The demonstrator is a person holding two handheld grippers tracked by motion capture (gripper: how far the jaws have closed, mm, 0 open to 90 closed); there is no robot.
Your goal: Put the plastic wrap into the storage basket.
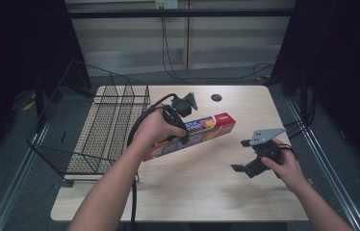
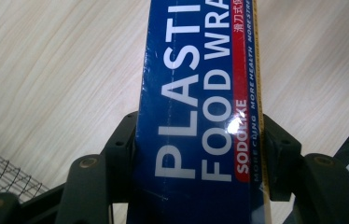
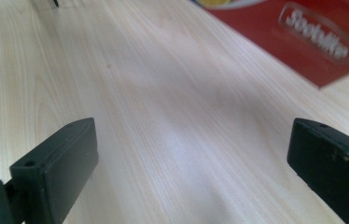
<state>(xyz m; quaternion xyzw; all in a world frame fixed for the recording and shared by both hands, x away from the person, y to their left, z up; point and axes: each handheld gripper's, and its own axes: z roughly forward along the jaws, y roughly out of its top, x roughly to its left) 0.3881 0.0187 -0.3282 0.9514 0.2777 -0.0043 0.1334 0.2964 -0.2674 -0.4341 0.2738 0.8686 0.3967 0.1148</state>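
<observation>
- Left tongs (image 1: 184, 126) pinch the food wrap box (image 1: 202, 130) at centre frame, above the table (image 1: 207, 192).
- Right tongs (image 1: 239, 156), lower right, stand spread, holding nothing.
- Wire basket (image 1: 96, 130) sits left.

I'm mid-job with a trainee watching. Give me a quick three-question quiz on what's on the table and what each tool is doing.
1. True or false: the left tool is shut on the plastic wrap box.
2. Where is the wire basket? A) at the table's left edge B) at the table's right edge C) on top of the box
3. What is between the right tool's jaws?

Key
1. True: in the left gripper view both jaws press the box's long sides.
2. A.
3. Nothing: the jaws stand wide apart over the bare table, with the box's red end farther off.
</observation>
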